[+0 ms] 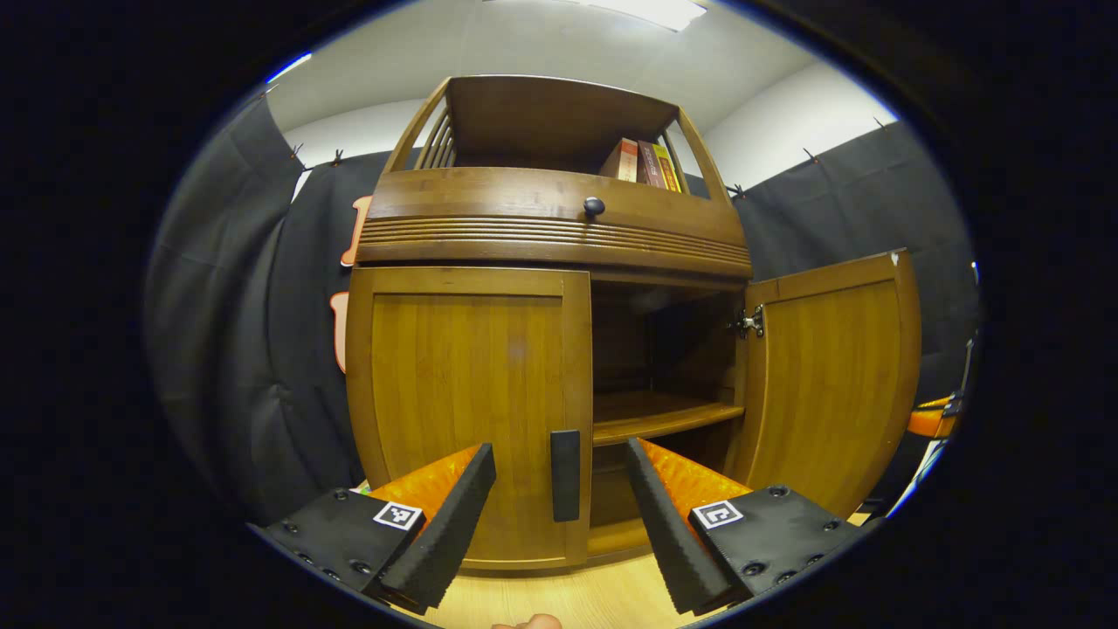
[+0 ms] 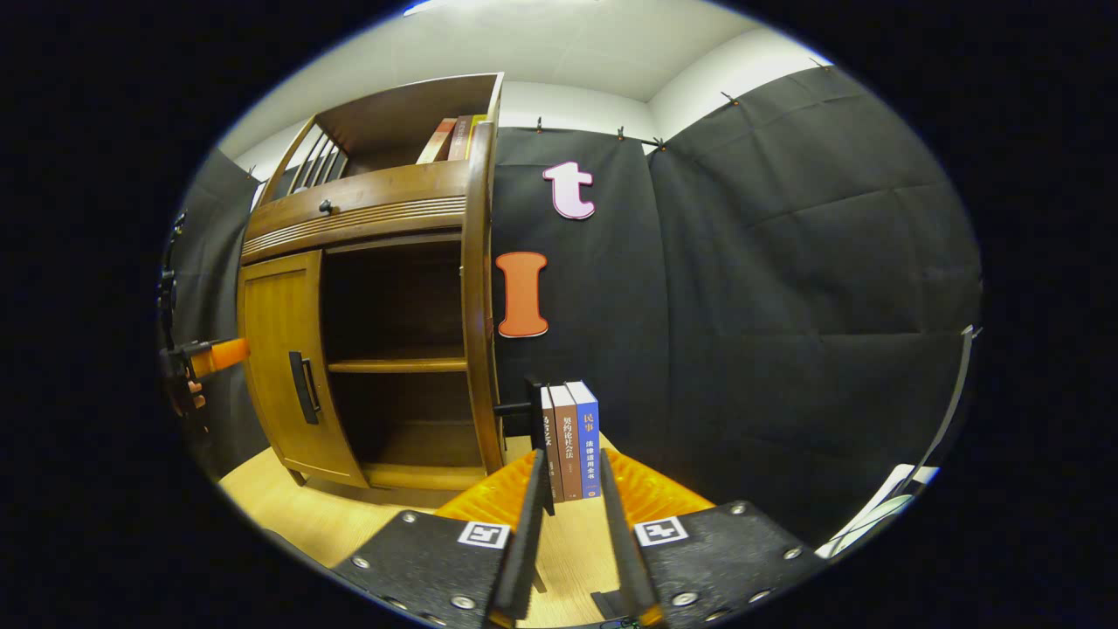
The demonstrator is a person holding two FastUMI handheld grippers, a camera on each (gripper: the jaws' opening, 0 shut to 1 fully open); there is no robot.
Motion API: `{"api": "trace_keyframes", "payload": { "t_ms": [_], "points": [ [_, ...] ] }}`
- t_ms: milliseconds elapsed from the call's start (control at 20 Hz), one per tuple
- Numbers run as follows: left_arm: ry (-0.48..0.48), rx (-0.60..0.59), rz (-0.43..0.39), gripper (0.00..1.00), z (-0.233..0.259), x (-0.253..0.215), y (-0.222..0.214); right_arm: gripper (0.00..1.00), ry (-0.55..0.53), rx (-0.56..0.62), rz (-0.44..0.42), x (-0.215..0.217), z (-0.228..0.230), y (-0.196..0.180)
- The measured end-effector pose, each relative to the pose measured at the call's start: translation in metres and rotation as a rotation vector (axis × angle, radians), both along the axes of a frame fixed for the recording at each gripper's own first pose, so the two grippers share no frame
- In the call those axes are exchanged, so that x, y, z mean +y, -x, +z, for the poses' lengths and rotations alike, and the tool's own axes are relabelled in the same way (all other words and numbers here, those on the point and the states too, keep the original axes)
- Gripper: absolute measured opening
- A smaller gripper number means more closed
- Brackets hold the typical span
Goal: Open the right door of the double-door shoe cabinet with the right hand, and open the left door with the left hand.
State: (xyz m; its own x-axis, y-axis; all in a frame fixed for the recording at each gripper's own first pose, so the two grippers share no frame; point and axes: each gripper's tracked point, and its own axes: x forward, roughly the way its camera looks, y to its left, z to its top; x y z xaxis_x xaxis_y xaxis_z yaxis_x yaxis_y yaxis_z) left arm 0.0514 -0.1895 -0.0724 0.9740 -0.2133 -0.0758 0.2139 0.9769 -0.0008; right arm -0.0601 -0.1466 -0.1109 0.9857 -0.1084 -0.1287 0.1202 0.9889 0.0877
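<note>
Ahead of the left gripper (image 1: 561,515), jaws spread wide: flat bar handle (image 1: 565,474) centred between them on the closed left door (image 1: 467,411), smooth wood. Right door (image 1: 830,376) swung out; shelf (image 1: 664,415) exposed.

Right gripper view: right gripper (image 2: 566,533) jaws narrowly parted, nothing visibly held; upright books (image 2: 572,441) just ahead, cabinet (image 2: 384,288) left.

The left gripper view looked straight at the front of the shoe cabinet (image 1: 541,349) from close and low. The right gripper view stood further right, facing the booth wall past the cabinet's right side. Both views shared the cabinet front and its left door (image 1: 467,411).
</note>
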Motion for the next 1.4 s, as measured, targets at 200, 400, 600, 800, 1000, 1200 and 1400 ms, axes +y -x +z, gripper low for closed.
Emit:
{"api": "trace_keyframes", "payload": {
  "t_ms": [200,400,600,800,1000,1200,1400],
  "points": [
    [-0.031,0.011,0.008,0.96,-0.019,-0.009,-0.019,0.64,0.005,-0.015,-0.061,-0.020,0.004,0.003],
    [-0.016,0.040,0.023,1.00,-0.042,-0.016,-0.046,1.00,0.014,-0.019,-0.107,-0.036,0.004,0.002],
    [0.002,0.090,0.025,1.00,-0.071,-0.023,-0.075,0.92,0.033,-0.016,-0.132,-0.045,0.003,0.002],
    [0.012,0.118,0.035,1.00,-0.088,-0.022,-0.097,0.92,0.034,-0.021,-0.142,-0.047,0.004,0.001],
    [0.026,0.133,0.044,0.76,-0.100,-0.021,-0.108,0.92,0.032,-0.021,-0.161,-0.049,0.005,0.002],
    [0.029,0.149,0.030,0.64,-0.105,-0.024,-0.111,0.92,0.024,-0.016,-0.180,-0.051,0.004,0.000],
    [0.032,0.158,-0.002,0.44,-0.108,-0.032,-0.112,0.92,0.032,-0.012,-0.177,-0.050,0.004,0.000]
  ]
}}
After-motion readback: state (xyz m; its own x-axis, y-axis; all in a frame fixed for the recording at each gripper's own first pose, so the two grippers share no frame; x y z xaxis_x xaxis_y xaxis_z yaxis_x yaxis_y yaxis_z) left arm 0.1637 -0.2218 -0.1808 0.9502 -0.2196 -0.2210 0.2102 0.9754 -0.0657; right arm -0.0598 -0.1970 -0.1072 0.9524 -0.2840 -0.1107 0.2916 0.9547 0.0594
